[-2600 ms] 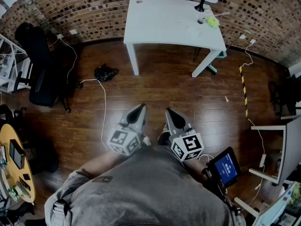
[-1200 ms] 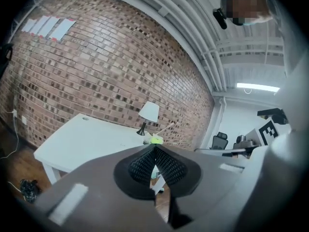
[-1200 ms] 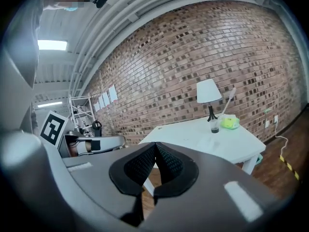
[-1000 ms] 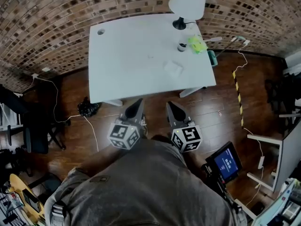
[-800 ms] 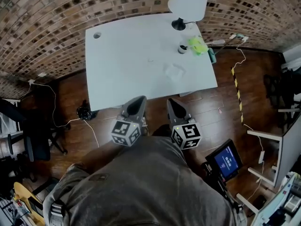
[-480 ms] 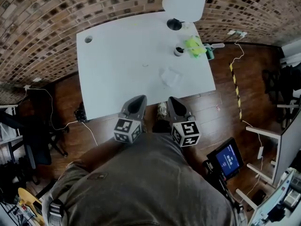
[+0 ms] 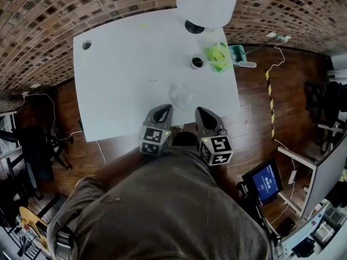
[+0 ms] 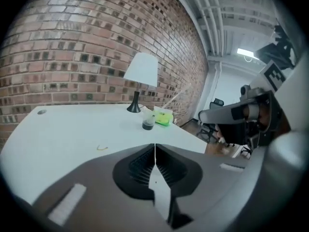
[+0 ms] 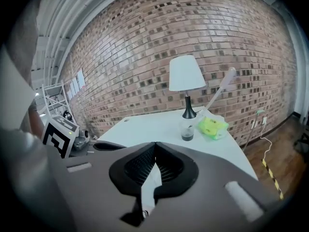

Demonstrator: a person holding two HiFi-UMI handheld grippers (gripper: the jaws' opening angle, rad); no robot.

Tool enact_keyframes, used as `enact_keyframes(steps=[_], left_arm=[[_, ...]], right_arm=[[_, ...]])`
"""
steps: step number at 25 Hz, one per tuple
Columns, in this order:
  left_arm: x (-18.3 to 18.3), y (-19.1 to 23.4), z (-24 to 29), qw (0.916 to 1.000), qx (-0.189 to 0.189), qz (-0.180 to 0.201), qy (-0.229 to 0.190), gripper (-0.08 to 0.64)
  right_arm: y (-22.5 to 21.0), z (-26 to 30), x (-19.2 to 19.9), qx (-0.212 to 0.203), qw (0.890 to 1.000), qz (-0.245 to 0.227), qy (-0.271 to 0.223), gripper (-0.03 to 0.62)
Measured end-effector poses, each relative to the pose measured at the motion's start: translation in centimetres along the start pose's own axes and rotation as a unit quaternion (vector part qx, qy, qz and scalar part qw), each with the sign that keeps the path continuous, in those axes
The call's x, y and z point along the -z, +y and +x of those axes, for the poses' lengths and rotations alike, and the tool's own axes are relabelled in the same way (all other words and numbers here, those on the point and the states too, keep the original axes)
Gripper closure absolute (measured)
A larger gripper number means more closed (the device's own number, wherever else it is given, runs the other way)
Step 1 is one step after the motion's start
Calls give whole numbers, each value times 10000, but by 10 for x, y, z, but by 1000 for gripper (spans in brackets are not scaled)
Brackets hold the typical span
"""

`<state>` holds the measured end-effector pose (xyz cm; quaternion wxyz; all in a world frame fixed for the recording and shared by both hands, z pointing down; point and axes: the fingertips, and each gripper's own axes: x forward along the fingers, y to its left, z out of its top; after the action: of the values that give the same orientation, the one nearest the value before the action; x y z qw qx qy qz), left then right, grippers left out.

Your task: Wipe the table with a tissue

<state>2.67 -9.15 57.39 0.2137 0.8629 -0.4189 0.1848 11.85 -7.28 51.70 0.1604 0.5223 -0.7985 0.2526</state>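
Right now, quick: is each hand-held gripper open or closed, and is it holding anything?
Left hand-held gripper: closed, holding nothing.
Right hand-held gripper: closed, holding nothing.

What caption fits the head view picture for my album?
The left gripper and right gripper, both shut and empty, hover at the white table, a crumpled tissue just ahead.

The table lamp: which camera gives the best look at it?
The right gripper view: the lamp stands side-on, whole from top to foot. The left gripper view shows it smaller and farther off. The head view looks down on it, showing mostly its top.
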Motion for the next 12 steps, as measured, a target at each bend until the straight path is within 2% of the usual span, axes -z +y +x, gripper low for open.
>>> enact_keyframes(steps=[2,5,6,12], left_arm=[[5,-6,17,9997,21,112,199,554],[17,-14,39,9974,57,312,646,394],[21,-15,46,9960,50,402,802,369],[50,-21,75,9855,40,843,1474,291]], right_arm=[[-14,4,-1,-27,10000,14,76,581],[-30,9,-2,-68,9999,37,154,581],[-34,10,-3,-84,9998,41,170,581],[-51,15,-9,-125,9995,33,283,581]])
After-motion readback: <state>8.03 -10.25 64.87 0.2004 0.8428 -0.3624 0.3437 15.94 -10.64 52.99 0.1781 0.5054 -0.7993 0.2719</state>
